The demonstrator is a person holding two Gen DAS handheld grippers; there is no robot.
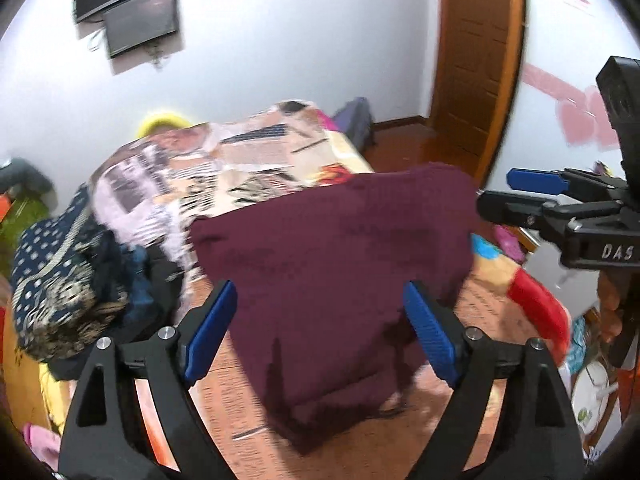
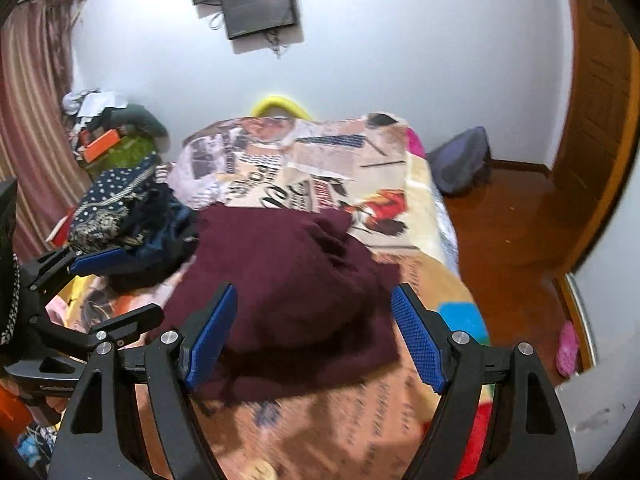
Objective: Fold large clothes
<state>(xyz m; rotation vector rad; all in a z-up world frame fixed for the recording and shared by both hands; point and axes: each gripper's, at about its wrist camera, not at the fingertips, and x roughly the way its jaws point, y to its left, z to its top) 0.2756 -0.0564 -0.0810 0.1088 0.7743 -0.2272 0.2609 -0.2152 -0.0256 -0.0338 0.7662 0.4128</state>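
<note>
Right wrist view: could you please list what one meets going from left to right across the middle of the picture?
Striped curtain → pile of dark patterned clothes → maroon garment on the printed bedspread → grey-purple bag on the floor → wooden door.

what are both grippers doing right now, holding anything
Left gripper: open, holding nothing, above the maroon garment.
Right gripper: open, holding nothing, above the same garment on the bed.
</note>
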